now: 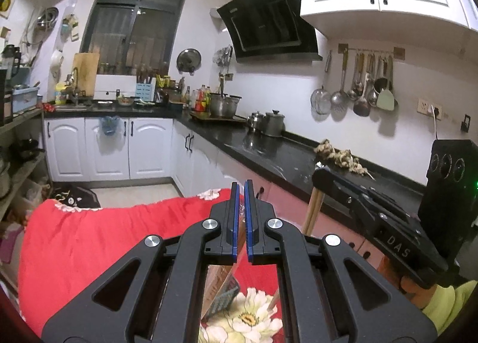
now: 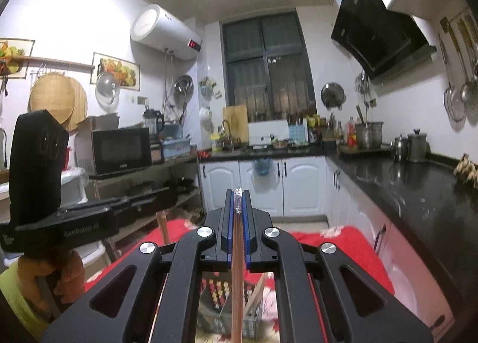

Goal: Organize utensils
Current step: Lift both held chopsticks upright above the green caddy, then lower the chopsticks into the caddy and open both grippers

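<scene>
Chopsticks (image 2: 238, 241) clamped between right gripper (image 2: 238, 202) pads, foil-wrapped tips poking past fingertips, shafts running down toward basket (image 2: 254, 325) on red cloth (image 1: 89, 241). Left of cloth: shelf with microwave (image 2: 121, 150). Over cloth: left gripper (image 1: 241, 193), jaws closed to thin gap; cannot tell if anything is pinched. Right of cloth: black counter (image 1: 283, 157), pots (image 1: 270, 123).

Red cloth (image 1: 98, 241) with white flowers; black countertop (image 1: 269, 148); white cabinets (image 1: 107, 148); black grippers, blue pads (image 2: 228, 223); reddish-brown chopsticks (image 2: 237, 283); checkered holder (image 2: 218, 289).
</scene>
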A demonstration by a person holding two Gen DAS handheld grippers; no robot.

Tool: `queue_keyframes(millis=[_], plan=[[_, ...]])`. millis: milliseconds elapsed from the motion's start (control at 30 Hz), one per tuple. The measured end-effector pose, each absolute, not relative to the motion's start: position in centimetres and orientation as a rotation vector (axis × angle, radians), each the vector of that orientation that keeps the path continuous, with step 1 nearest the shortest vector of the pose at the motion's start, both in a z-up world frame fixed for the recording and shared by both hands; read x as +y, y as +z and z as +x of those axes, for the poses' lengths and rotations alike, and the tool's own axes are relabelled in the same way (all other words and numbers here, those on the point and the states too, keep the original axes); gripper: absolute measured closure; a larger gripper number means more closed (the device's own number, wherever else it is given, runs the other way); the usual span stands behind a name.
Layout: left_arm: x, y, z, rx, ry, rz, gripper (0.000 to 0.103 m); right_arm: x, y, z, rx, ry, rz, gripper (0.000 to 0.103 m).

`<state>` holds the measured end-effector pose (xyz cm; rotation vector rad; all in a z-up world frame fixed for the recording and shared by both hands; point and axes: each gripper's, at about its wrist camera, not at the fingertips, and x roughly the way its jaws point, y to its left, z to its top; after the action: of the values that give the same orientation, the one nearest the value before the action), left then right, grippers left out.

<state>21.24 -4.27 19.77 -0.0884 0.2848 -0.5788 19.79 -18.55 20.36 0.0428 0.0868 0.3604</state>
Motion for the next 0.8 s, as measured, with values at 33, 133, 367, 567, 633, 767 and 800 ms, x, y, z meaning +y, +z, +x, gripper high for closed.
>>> queue_keyframes(millis=[33, 133, 367, 567, 633, 767, 800], plan=[[-4.3, 20.0, 21.4, 0.280, -0.573, -0.089, 0.102, -18.5, 20.6, 20.1, 0.079, 0.360, 0.044, 0.098], [-3.8, 20.4, 21.9, 0.262, -0.557, -0.105, 0.102, -18.2, 21.2, 20.9, 0.037, 0.360, 0.037, 0.098], [-3.1, 20.6, 23.5, 0.239, -0.534, -0.161, 0.102, -17.1, 21.2, 22.8, -0.009, 0.372, 0.038, 0.098], [-3.2, 19.6, 24.9, 0.247, -0.518, -0.196, 0.102, -16.3, 20.7, 23.7, -0.040, 0.368, 0.029, 0.098], [-3.1, 19.0, 25.5, 0.255, -0.514, -0.213, 0.102, -16.1, 20.4, 24.0, -0.056, 0.355, 0.020, 0.098], [-3.0, 17.9, 26.3, 0.270, -0.499, -0.238, 0.102, -16.1, 19.8, 24.6, -0.055, 0.351, 0.023, 0.098], [-2.9, 17.6, 26.5, 0.271, -0.498, -0.241, 0.102, -16.1, 19.6, 24.8, -0.051, 0.348, 0.021, 0.098]])
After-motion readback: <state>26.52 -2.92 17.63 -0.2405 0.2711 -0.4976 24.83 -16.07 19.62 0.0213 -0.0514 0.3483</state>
